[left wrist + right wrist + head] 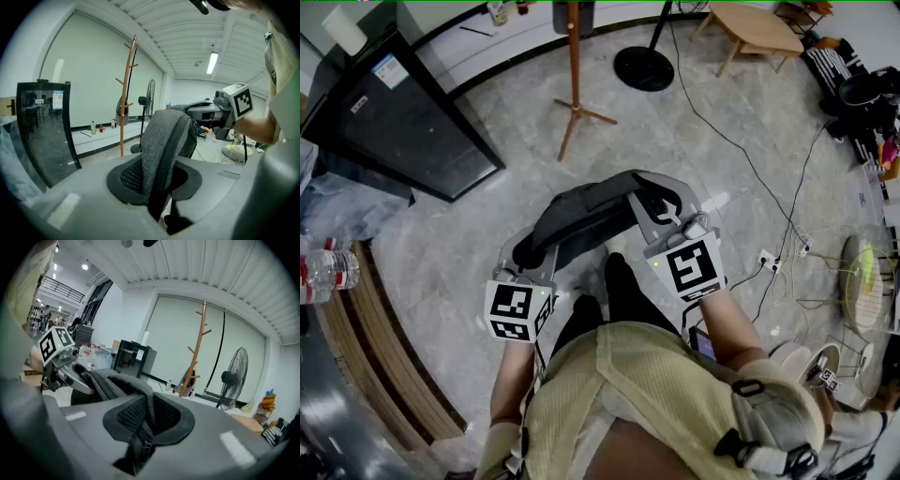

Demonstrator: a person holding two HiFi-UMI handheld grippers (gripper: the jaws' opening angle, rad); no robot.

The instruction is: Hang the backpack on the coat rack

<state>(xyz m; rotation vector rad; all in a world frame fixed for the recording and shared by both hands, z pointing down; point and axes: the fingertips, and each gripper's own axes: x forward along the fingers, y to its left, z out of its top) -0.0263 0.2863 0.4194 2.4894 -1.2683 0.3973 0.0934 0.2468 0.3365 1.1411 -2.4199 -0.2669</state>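
The coat rack stands well ahead of both jaws, so the hanging is not yet done. You hold the grey backpack level, its long axis running from the left gripper to the right gripper. Both jaws are closed on its fabric.

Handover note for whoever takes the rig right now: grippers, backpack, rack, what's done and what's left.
Left hand-held gripper: shut on a strap of the backpack.
Right hand-held gripper: shut on the backpack too.
Backpack: carried between both, in front of the person.
Coat rack: upright, ahead across the floor, not reached.
Done: pickup.
Left: probably walk over, hook a strap on a peg, release.
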